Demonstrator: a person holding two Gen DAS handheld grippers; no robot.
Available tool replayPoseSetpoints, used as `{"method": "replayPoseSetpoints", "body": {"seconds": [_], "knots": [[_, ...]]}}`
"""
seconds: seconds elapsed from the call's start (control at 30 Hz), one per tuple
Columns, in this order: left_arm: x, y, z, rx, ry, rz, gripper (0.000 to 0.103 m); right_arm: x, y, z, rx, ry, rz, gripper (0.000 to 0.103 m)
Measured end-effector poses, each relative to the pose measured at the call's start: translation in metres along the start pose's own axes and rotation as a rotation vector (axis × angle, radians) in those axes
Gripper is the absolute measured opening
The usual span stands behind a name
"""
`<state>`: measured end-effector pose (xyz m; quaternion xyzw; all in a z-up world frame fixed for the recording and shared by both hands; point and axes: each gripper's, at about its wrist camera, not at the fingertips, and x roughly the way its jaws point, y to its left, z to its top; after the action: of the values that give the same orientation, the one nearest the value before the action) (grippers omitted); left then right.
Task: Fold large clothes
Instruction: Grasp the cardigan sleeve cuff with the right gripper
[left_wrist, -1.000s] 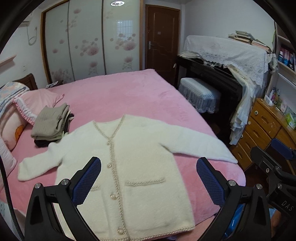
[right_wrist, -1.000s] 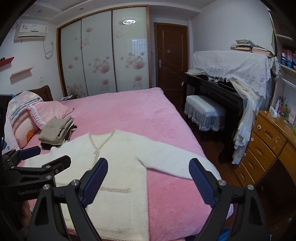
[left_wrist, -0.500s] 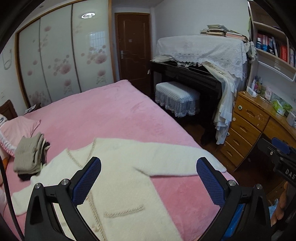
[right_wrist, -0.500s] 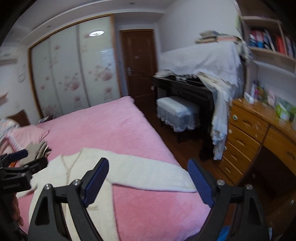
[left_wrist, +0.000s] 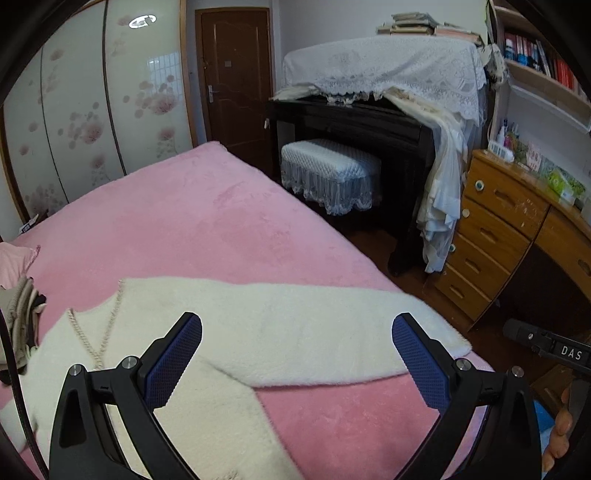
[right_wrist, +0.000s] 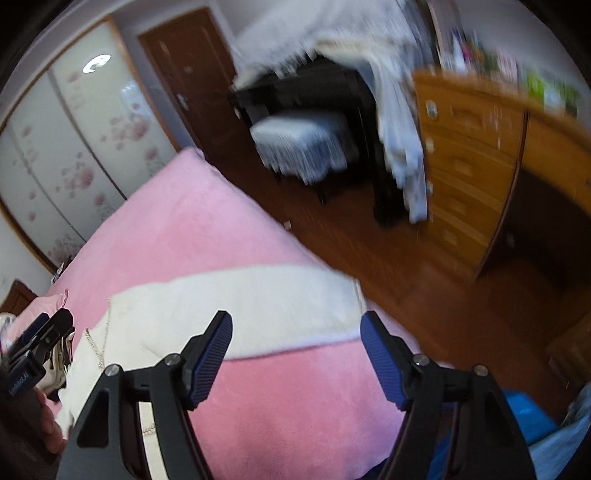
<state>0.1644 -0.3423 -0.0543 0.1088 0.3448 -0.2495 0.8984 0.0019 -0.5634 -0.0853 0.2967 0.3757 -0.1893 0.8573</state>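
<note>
- The cream cardigan (left_wrist: 207, 350) lay flat on the pink bed (left_wrist: 207, 229), front up, with its outstretched sleeve (left_wrist: 332, 332) reaching toward the bed's near edge by the floor.
- The left gripper (left_wrist: 297, 354) hovered over that sleeve with its jaws wide apart and nothing between the pads.
- The right gripper (right_wrist: 295, 354) hung above the sleeve and pink cover; its jaws were closing, yet no cloth sat between them.
- If the right jaws finished closing before reaching the sleeve, I judged they would pinch air or the plush cover instead.
- The cuff (left_wrist: 454, 343) lay right at the bed's edge; a careless tug could have dragged it over the side.
- The fluffy knit might have bunched, leaving a crooked fold.
- The right wrist view was smeared, so the dresser (right_wrist: 476, 155) and bench (right_wrist: 303, 144) were hard to read.
- The cardigan's hem and other sleeve were cut off, and the folded pile (left_wrist: 18, 325) barely showed.
</note>
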Motion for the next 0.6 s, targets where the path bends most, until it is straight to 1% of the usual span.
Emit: {"method": "replayPoseSetpoints", "body": {"seconds": [0.03, 0.1, 0.2, 0.27, 0.33, 0.37, 0.47, 0.6], "knots": [[0.014, -0.004, -0.004, 0.002, 0.017, 0.001, 0.102, 0.013, -0.006, -0.003, 0.027, 0.031, 0.012, 0.067], [0.044, -0.010, -0.014, 0.002, 0.078, 0.005, 0.102, 0.040, -0.018, -0.009, 0.083, 0.089, 0.019, 0.066], [0.083, -0.017, -0.027, -0.010, 0.159, -0.024, 0.102, 0.077, -0.032, -0.022, 0.171, 0.183, 0.056, 0.066], [0.100, -0.023, -0.034, -0.014, 0.186, -0.034, 0.102, 0.096, -0.041, -0.027, 0.227, 0.236, 0.083, 0.066], [0.114, -0.028, -0.041, -0.016, 0.198, -0.030, 0.099, 0.113, -0.048, -0.034, 0.280, 0.271, 0.098, 0.066], [0.121, -0.030, -0.043, -0.020, 0.207, -0.035, 0.099, 0.119, -0.051, -0.036, 0.295, 0.273, 0.098, 0.066], [0.129, -0.033, -0.049, -0.032, 0.222, -0.042, 0.099, 0.127, -0.053, -0.036, 0.324, 0.239, 0.101, 0.066], [0.132, -0.038, -0.051, -0.026, 0.216, -0.065, 0.099, 0.135, -0.051, -0.030, 0.342, 0.205, 0.104, 0.066]]}}
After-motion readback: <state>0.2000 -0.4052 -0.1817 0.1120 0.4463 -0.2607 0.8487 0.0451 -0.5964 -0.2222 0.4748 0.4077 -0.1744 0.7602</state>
